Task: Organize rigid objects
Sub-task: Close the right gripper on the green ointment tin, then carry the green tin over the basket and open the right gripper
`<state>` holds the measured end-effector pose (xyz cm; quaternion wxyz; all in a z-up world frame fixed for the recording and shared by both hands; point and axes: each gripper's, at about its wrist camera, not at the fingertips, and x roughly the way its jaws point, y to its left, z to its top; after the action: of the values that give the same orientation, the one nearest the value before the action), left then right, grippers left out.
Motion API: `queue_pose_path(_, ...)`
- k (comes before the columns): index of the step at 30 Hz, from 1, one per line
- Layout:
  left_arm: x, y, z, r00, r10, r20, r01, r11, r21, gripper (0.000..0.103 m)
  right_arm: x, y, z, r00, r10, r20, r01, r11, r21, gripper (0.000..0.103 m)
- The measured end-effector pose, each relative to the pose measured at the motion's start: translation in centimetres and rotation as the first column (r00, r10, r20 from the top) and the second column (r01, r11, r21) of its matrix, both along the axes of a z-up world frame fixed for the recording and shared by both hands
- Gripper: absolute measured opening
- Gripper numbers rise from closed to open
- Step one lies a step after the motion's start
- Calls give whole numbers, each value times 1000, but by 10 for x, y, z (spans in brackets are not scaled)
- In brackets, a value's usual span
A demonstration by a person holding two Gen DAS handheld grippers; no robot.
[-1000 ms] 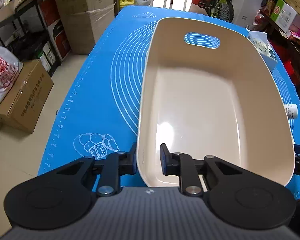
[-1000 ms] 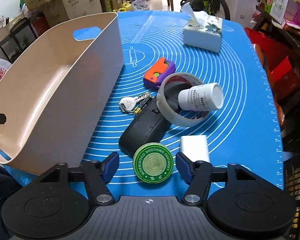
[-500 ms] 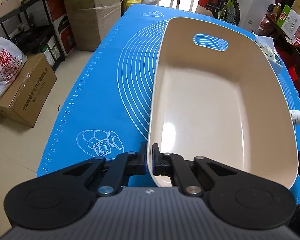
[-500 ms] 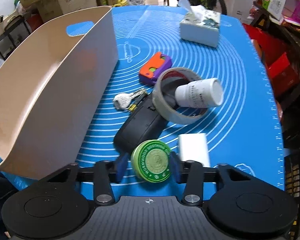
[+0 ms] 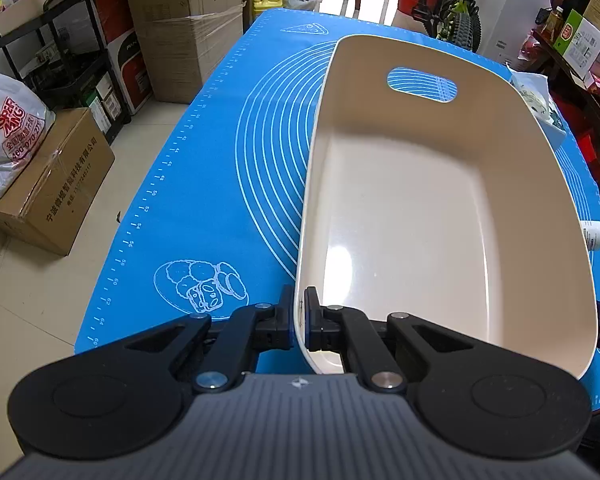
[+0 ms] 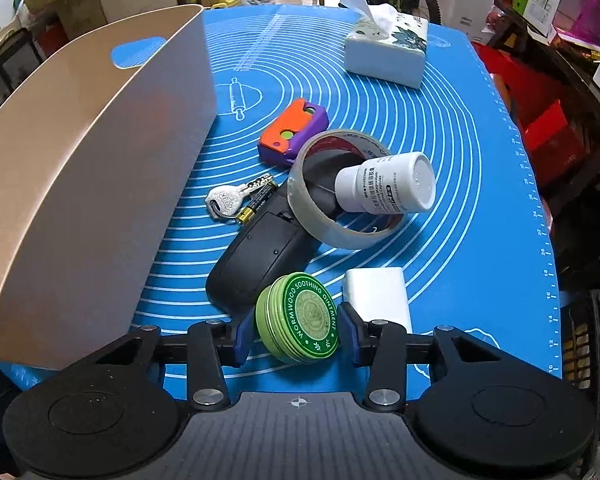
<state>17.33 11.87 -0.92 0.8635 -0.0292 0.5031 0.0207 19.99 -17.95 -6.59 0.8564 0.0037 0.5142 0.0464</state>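
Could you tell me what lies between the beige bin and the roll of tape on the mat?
In the right wrist view, a silver key and a small battery lie side by side between the beige bin and the roll of tape.

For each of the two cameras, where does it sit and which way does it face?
Left wrist: on the left gripper, facing along the empty beige plastic bin, fingers clamping its near rim.
Right wrist: on the right gripper, facing the clutter, fingers around the round green ointment tin.
Shared: bin, blue silicone mat, white pill bottle.
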Motion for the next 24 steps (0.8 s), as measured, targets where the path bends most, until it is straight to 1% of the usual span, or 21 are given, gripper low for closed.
queue_pose_path(2, 0, 1, 0, 1000, 3, 0, -3, 1000, -5, 5, -1, 0, -1, 1000, 0, 1, 0, 1000, -12, 43)
queue_pose_path(5, 1, 2, 0, 1000, 6, 0, -6, 1000, -9, 5, -2, -2, -4, 1000, -11, -7, 10, 999, -39, 27)
queue_pose_path(8, 0, 2, 0, 1000, 7, 0, -7, 1000, -10, 5, -3, -9, -3, 1000, -29, -1, 29, 1000, 0, 27)
queue_pose_path(11, 1, 2, 0, 1000, 7, 0, -7, 1000, -11, 5, -7, -7, 7, 998, -22, 51, 23, 1000, -19, 27)
queue_pose_path(13, 0, 2, 0, 1000, 6, 1, -6, 1000, -14, 5, -10, -6, 16, 997, -22, 78, 24, 1000, -15, 27)
queue_pose_path(17, 1, 2, 0, 1000, 9, 1, -9, 1000, -20, 5, -16, -5, 41, 989, -38, 144, 37, 999, 12, 27)
queue_pose_path(20, 1, 1, 0, 1000, 10, 0, -10, 1000, -16, 5, -19, 0, 67, 977, -54, 204, 43, 997, 60, 27)
queue_pose_path(24, 1, 1, -1, 1000, 10, 0, -10, 1000, -10, 5, -21, 21, 101, 954, -40, 296, 2, 992, 127, 27)
